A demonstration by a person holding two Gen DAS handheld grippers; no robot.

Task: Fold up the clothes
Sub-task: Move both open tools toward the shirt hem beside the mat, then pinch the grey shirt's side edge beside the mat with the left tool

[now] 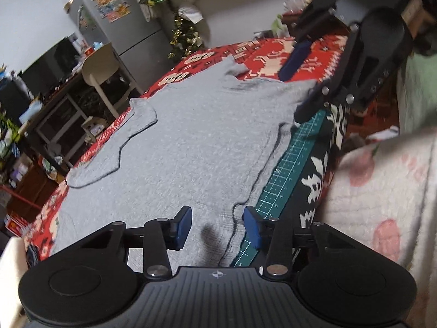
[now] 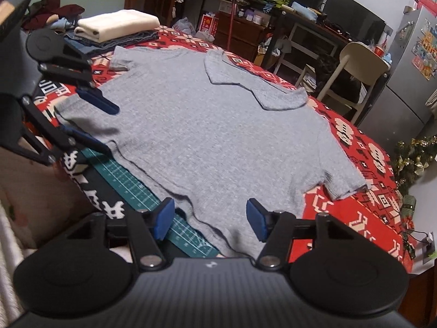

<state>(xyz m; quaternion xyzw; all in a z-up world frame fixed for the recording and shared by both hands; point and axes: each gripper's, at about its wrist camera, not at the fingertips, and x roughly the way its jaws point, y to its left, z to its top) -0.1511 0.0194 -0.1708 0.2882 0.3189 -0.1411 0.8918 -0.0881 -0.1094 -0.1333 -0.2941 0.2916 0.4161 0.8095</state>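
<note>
Left wrist view: grey T-shirt [image 1: 191,136] lies spread flat on the red patterned cloth [image 1: 273,52], hem edge over the green cutting mat [image 1: 295,161]. Left gripper [image 1: 217,227] gapes wide at that hem, holding nothing.

Right wrist view: right gripper [image 2: 210,222] likewise wide apart, empty, at the hem. No fold in the shirt. Folded stack [image 2: 117,27] sits beyond the shirt.

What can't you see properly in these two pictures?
- Near hem of the grey T-shirt: both wrist views, hidden under each gripper's black body.
- Green cutting mat: mostly covered by the shirt; only a strip shows.
- Fridge magnets: too small and blurred to read.
- Folded clothes pile: lower items hidden under the cream one.
- Right gripper in the left view: motion-blurred.
</note>
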